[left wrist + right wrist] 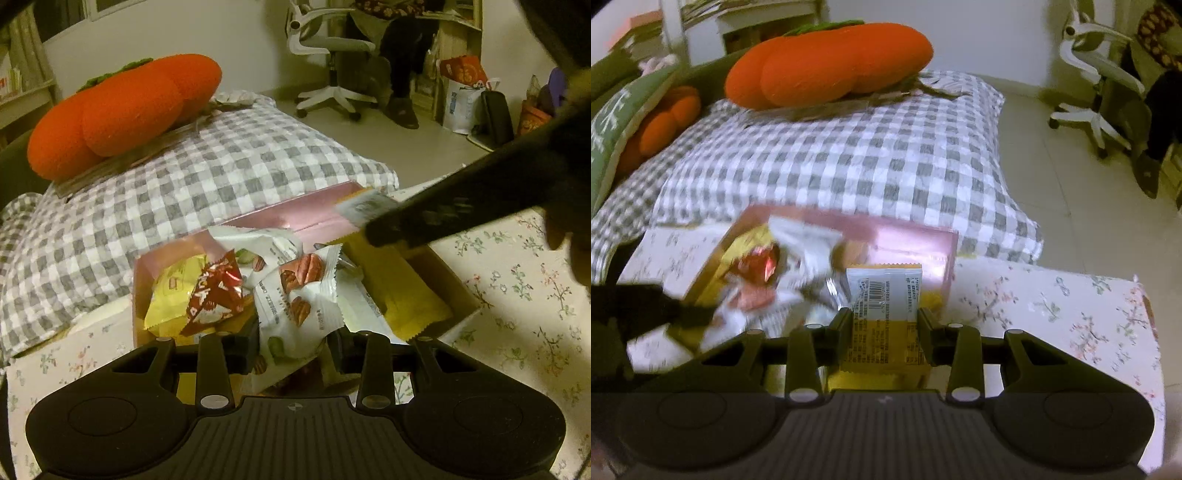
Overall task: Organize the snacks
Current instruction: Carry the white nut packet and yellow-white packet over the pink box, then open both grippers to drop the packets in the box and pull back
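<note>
A pink box (295,216) on the flowered tabletop holds several snack packets: a yellow one (171,295), a red one (214,295) and yellow bars (410,291). My left gripper (291,349) is shut on a white nut packet (295,302) at the box's near edge. My right gripper (882,321) is shut on a yellow and white packet (882,314) with a barcode, held over the right end of the pink box (908,247). The right gripper also shows as a blurred dark shape (461,210) above the box in the left wrist view.
A grey checked cushion (207,177) lies right behind the box, with an orange plush pumpkin (122,110) on it. The flowered tabletop (1052,310) extends to the right. A white office chair (328,48) and bags stand on the floor beyond.
</note>
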Motion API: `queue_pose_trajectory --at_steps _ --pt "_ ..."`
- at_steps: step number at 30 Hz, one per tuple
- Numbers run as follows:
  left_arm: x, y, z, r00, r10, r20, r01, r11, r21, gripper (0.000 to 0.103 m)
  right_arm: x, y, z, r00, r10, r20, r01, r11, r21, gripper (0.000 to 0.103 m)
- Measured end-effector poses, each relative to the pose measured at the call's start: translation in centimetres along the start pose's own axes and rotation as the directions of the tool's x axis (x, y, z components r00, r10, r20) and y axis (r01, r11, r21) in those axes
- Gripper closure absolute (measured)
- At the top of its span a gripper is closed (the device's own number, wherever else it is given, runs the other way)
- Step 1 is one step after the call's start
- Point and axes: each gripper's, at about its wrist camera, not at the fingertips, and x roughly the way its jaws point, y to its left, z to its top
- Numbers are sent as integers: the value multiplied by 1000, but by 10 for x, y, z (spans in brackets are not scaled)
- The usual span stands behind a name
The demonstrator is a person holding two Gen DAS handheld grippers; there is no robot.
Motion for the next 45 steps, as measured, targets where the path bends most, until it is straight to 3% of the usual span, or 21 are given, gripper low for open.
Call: queue_pose_trajectory --at_steps 14,16,20,29,32,34,37,45 --pt "23 3 13 1000 7 13 -7 1000 -19 62 39 -5 23 1000 16 9 -17 980 196 67" --pt "19 3 13 1000 -5 9 5 1000 -28 58 37 -7 21 1000 15 13 -17 973 228 63" --pt "3 4 15 1000 1 18 0 999 -46 39 18 -13 18 999 -5 43 -6 968 252 56" --pt "-62 3 5 999 42 24 -38 990 -138 22 -47 -14 -13 998 47 48 -59 949 309 50" --pt "-82 3 -1 998 53 22 -49 985 -164 20 -69 -6 -25 997 70 45 -81 943 322 45" --pt "-94 3 -6 998 63 18 -58 981 -184 17 -79 1 -31 996 72 47 -83 941 328 35" --pt "-110 2 -14 997 75 5 -73 975 -208 15 -93 14 -41 995 79 54 -92 946 311 32" --pt "-149 1 -39 981 188 -39 -192 960 -206 3 -120 41 -65 997 80 2 -78 955 285 10"
